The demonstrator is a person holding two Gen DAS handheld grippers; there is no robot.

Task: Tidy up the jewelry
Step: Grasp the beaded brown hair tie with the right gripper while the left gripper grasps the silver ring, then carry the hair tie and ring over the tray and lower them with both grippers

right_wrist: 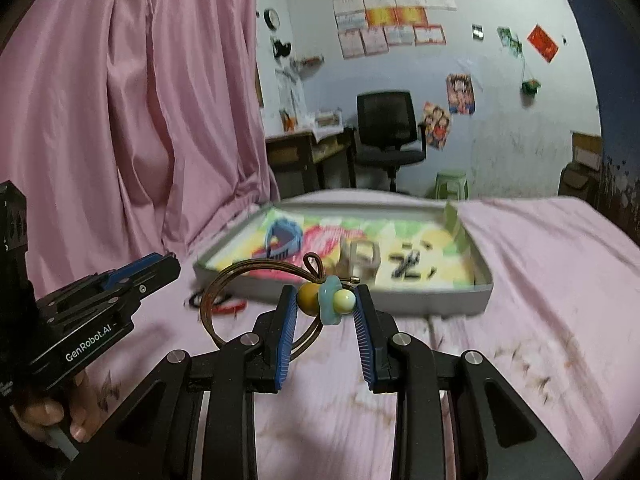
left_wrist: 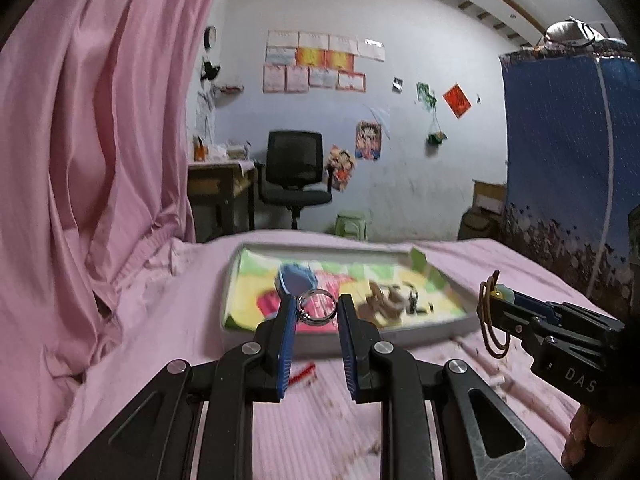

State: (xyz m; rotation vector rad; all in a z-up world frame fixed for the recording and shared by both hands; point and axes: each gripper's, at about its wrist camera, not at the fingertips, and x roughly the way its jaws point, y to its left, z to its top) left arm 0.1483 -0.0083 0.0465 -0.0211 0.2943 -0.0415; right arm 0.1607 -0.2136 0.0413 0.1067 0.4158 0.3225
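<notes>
Left gripper [left_wrist: 316,308] pinching a thin silver metal ring [left_wrist: 317,307] at the fingertips, above the pink bedsheet [left_wrist: 168,320]. Right gripper [right_wrist: 326,300] clamped on the yellow and blue beads of a brown hair tie [right_wrist: 256,300], loops hanging left. Behind both, a shallow grey tray [right_wrist: 440,304] with colourful lining, holding blurred small items.

silver ring [left_wrist: 316,307]: upright, aloft | beaded brown hair tie [right_wrist: 326,300]: aloft, loops dangling
</notes>
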